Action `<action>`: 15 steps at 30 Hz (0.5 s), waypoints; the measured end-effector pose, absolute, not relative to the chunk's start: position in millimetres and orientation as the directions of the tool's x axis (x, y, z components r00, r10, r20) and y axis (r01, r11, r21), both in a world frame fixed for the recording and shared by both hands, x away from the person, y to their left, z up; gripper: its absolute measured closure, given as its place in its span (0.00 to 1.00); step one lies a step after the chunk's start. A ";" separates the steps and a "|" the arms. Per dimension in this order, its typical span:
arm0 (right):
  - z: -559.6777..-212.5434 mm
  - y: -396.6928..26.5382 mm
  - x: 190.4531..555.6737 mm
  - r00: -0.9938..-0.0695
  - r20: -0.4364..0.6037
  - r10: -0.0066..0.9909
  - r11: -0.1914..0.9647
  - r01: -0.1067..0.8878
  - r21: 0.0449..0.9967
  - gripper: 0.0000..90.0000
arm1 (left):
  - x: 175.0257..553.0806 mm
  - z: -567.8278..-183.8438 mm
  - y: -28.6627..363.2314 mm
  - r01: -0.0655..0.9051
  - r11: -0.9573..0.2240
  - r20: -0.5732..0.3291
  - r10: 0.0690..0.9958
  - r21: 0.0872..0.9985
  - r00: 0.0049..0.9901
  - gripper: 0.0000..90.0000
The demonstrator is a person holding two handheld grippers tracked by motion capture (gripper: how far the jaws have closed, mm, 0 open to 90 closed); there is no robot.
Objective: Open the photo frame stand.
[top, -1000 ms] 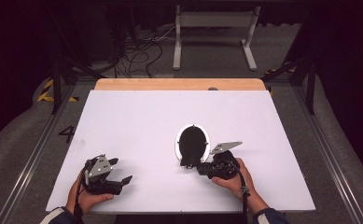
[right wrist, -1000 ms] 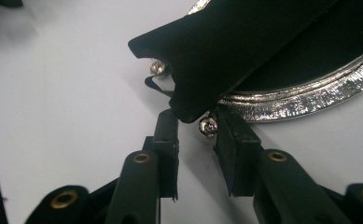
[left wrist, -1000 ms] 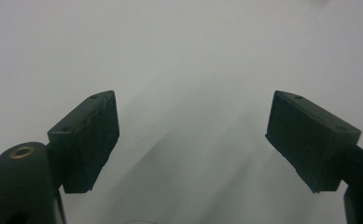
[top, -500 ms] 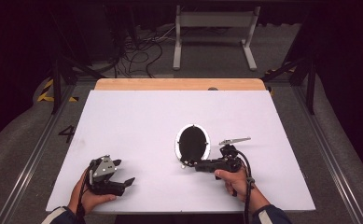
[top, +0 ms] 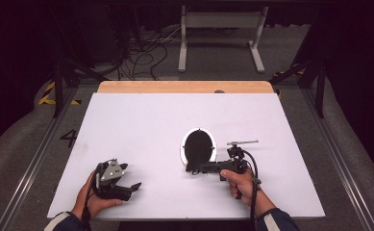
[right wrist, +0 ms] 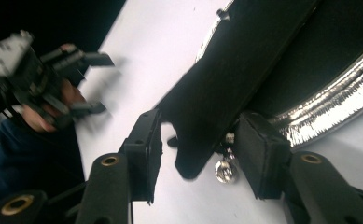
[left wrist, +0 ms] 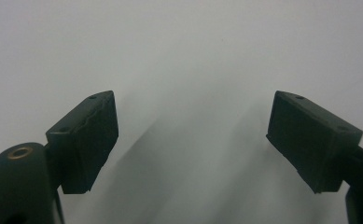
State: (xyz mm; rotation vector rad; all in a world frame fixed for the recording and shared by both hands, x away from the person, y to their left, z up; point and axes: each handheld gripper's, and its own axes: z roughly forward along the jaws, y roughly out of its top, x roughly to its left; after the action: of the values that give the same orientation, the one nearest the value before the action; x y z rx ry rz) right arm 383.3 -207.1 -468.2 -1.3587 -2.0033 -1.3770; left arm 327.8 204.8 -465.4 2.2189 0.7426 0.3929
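A black oval thing [top: 198, 146] with a shiny silver rim [right wrist: 338, 98] lies flat on the white table [top: 141, 125], right of the middle. A black flap [right wrist: 230, 79] runs off its near edge and ends in a small silver pull [right wrist: 226, 170]. My right gripper [top: 190, 168] lies level, pointing left at that near edge. In the right gripper view its jaws [right wrist: 200, 154] have just been opening. The flap's tip and the pull sit between them, and the pads do not press on either. My left gripper [top: 130, 176] is open over bare table at the front left [left wrist: 193, 135].
A wooden strip [top: 184, 86] borders the table's far edge. Beyond it on the dark floor are cables and a grey metal stand [top: 218, 29]. The right gripper view also takes in the left hand and its gripper [right wrist: 97, 84].
The right hand has rolled, so the grey plate on its gripper now stands edge on, and it has slid a little toward the table's near right. The left hand has kept still.
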 end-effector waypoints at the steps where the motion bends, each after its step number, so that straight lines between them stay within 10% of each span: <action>1: -469.7 -207.7 385.2 -0.451 0.746 0.490 0.040 0.867 0.498 0.59 | 329.4 -464.7 203.4 0.388 -0.548 0.047 0.619 0.741 0.784 0.19; 15: -472.6 -201.3 395.0 -0.410 0.773 0.484 -0.010 0.881 0.473 0.69 | 385.4 -456.8 157.0 0.408 -0.491 -0.087 0.553 0.770 0.829 0.24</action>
State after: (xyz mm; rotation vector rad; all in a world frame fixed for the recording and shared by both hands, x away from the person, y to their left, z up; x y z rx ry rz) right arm 395.0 -201.3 -472.6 -1.4140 -1.8877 -1.3967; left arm 385.4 157.0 -456.8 2.1530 0.7006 0.2160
